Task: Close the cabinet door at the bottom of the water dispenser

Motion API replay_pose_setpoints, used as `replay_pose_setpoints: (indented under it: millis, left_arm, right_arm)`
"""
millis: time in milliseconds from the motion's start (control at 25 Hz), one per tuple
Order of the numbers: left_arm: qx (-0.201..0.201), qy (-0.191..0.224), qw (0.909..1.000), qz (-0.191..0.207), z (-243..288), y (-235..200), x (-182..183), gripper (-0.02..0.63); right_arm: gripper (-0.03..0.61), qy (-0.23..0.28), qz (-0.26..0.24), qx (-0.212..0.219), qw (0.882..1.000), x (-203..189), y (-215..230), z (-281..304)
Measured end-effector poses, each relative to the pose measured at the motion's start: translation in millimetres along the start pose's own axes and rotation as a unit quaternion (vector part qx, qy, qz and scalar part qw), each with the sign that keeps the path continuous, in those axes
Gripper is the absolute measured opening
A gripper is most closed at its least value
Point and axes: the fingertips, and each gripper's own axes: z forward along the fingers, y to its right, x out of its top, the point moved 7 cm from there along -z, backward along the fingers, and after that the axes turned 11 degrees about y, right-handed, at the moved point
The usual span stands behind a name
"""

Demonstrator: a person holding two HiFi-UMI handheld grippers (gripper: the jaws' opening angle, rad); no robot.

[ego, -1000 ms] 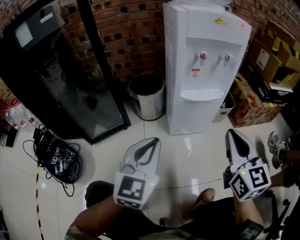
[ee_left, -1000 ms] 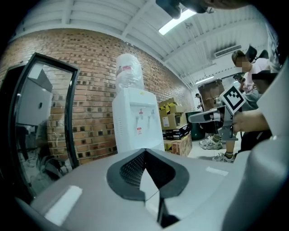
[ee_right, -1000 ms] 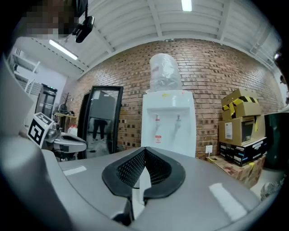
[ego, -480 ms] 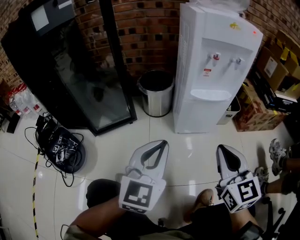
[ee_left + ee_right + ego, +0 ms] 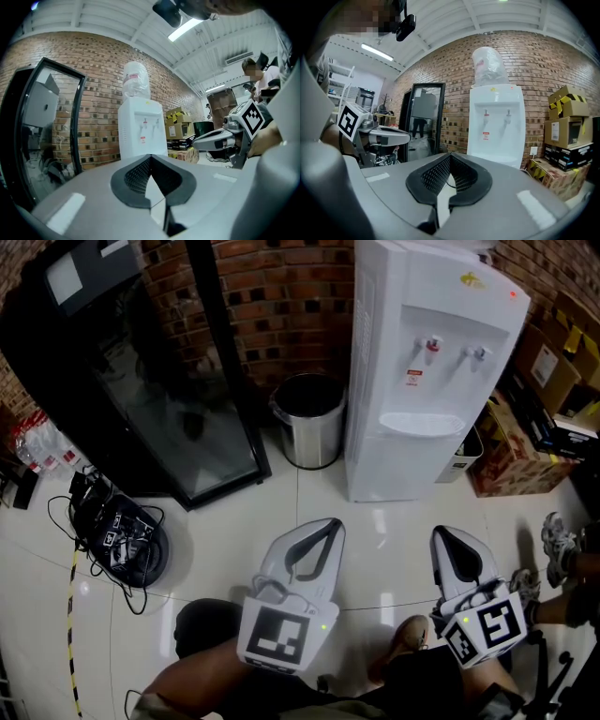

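The white water dispenser [image 5: 422, 371] stands against the brick wall, and its lower front panel [image 5: 408, 465] looks flat and flush with the body. Both grippers hover over the tiled floor, well short of it and pointing toward it. My left gripper [image 5: 329, 525] is shut with nothing in it. My right gripper [image 5: 448, 532] is also shut and empty. The left gripper view shows the dispenser [image 5: 140, 133] beyond the closed jaws [image 5: 150, 157], with the right gripper [image 5: 213, 139] off to the side. In the right gripper view the dispenser [image 5: 497, 126] rises past the closed tips [image 5: 450, 154].
A steel bin [image 5: 309, 418] stands just left of the dispenser, and a black glass-door cooler [image 5: 141, 381] is further left. Cardboard boxes [image 5: 525, 437] are stacked at the right. A tangle of cables on a black device [image 5: 122, 540] lies at the left. A shoe [image 5: 558, 545] is near the right edge.
My right gripper has drawn back a little and sunk slightly, still shut. The left gripper has stayed about where it was.
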Motion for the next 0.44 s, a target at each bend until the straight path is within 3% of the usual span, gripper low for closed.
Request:
replay_pose_setpoints:
  millis: [440]
  left_arm:
    - [-0.002,-0.001,1.0000,-0.005,5.1,2.4,1.5,0.002]
  right_arm:
    - [0.000,0.003,0.005,0.002,1.000,2.5,2.9,2.9]
